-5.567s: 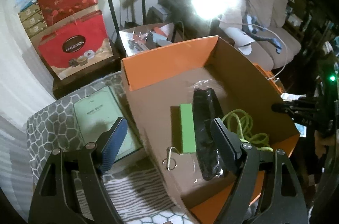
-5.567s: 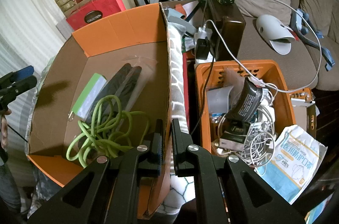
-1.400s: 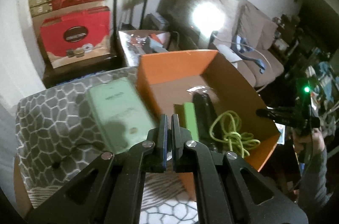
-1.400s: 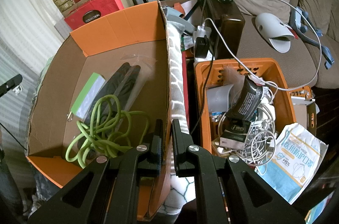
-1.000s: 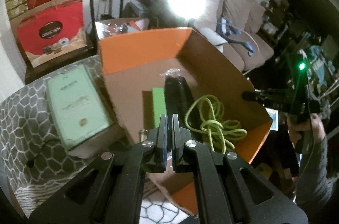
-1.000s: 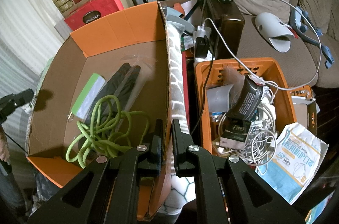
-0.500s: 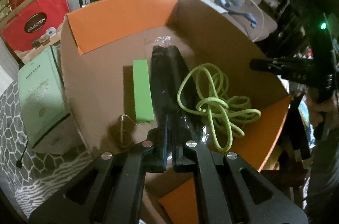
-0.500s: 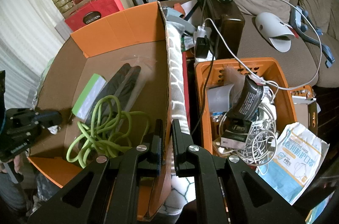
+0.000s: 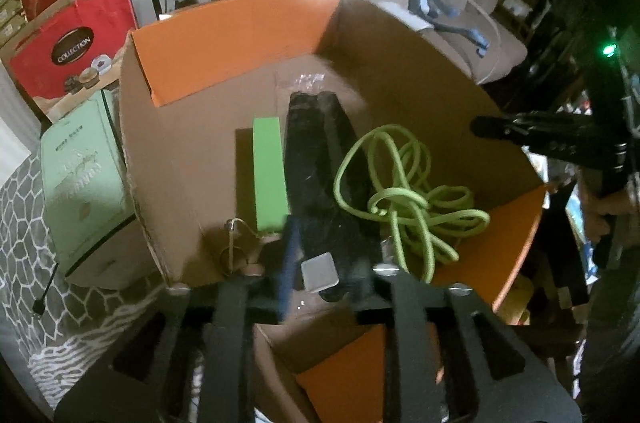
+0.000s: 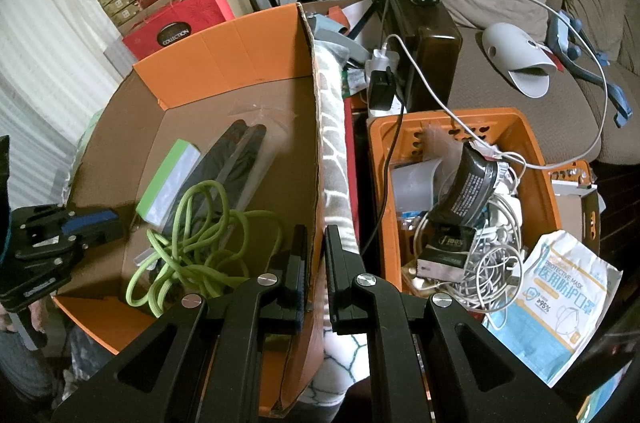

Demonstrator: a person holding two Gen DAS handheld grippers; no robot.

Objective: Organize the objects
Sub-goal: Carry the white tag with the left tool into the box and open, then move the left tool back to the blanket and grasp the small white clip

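Note:
An orange cardboard box (image 9: 224, 35) (image 10: 224, 51) holds a green block (image 9: 268, 175) (image 10: 168, 183), a long black bagged item (image 9: 316, 151) (image 10: 236, 159), a lime-green cord (image 9: 404, 195) (image 10: 200, 239) and a small metal ring (image 9: 232, 251). My left gripper (image 9: 324, 263) is open over the box's near end, with a small grey square piece (image 9: 319, 270) between its fingers, not clamped. It also shows in the right wrist view (image 10: 96, 223). My right gripper (image 10: 316, 255) is shut on the box's right wall (image 10: 316, 183).
A pale green carton (image 9: 84, 167) lies left of the box on a grey patterned cover (image 9: 24, 263). An orange basket (image 10: 532, 143) of cables stands right of the box, with a mask packet (image 10: 560, 303) beside it. Red gift boxes (image 9: 68, 23) and a sofa (image 10: 520, 23) are behind.
My left gripper swung from the green carton over into the box, lowered toward its near end, and opened. The grey piece now shows between its fingers. The right gripper has not moved.

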